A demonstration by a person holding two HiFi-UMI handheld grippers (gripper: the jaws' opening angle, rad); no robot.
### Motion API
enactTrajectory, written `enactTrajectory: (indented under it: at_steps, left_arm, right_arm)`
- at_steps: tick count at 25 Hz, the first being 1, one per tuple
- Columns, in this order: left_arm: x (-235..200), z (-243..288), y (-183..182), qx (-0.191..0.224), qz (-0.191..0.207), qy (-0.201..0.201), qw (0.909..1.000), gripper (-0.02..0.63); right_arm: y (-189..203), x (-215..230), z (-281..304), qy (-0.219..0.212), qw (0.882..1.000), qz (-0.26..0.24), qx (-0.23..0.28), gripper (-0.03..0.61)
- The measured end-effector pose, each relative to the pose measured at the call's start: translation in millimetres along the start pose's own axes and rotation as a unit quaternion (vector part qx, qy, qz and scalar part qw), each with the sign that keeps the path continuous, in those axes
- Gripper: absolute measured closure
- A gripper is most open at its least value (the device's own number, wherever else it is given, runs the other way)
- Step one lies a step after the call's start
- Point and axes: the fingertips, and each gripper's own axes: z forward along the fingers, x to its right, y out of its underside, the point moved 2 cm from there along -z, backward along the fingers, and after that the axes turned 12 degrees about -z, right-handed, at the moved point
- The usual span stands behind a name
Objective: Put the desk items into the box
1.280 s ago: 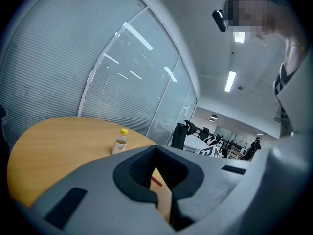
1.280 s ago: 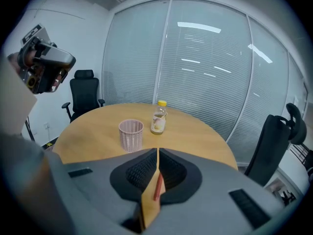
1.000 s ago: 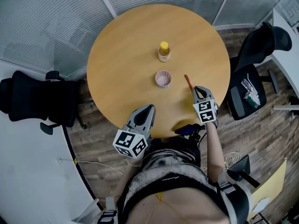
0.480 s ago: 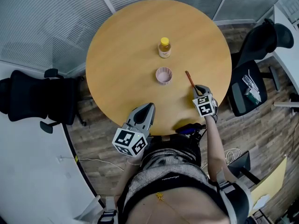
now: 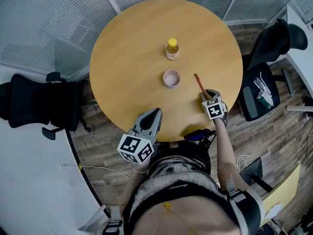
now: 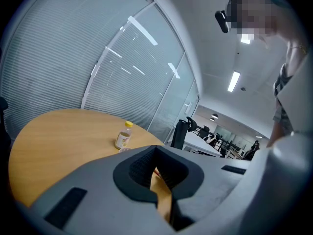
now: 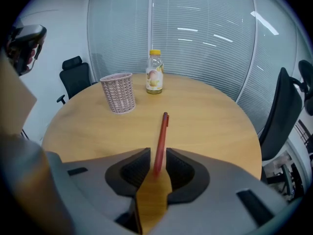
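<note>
**A:** Where do we have the pen (image 7: 161, 140)?

**B:** It lies flat on the desk (image 5: 127, 62), at 4 o'clock from the cup (image 5: 171, 78). Its near end sits between the jaws of our right tool (image 7: 157, 168). They stand apart on either side of it, not clamped.

**A:** And our left tool (image 6: 155, 168)?

**B:** Its jaws are parted too, with nothing between them. We hold it over the desk's 6 o'clock rim.

**A:** What else do we see?

**B:** The cup stands upright near the desk's middle. A yellow-capped bottle (image 5: 171, 49) stands upright at 12 o'clock from it, apart. 2 black chairs (image 5: 41, 104) flank the desk at 9 and 3 o'clock.
</note>
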Motion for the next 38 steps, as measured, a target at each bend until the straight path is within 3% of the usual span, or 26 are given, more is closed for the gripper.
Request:
enactTrajectory:
  at_steps: [4, 10, 15, 29, 38]
  left_arm:
    - [0.9, -0.4, -0.5, 0.000, -0.002, 0.000, 1.0000, 0.612]
    - [-1.2, -2.5, -1.7, 0.004, -0.007, 0.002, 1.0000, 0.612]
    - [1.7, -3.5, 1.1, 0.002, -0.012, 0.010, 0.9999, 0.612]
    - [5.1, -14.5, -1.6, 0.015, -0.014, 0.018, 0.9996, 0.612]
    - [8.1, -13.7, -6.3, 0.019, -0.011, 0.028, 0.9994, 0.612]
  right_arm:
    - [10.1, -1.3, 7.3, -0.005, 1.000, 0.010, -0.010, 0.471]
    - [14.3, 0.4, 9.0, -0.014, 0.998, 0.061, 0.019, 0.481]
    - [17.4, 4.5, 9.1, -0.005, 0.997, 0.076, 0.020, 0.516]
    - [8.6, 3.0, 1.8, -0.007, 0.998, 0.051, 0.022, 0.520]
    - [-14.1, 13.5, -17.3, -0.001, 0.999, 0.020, 0.050, 0.520]
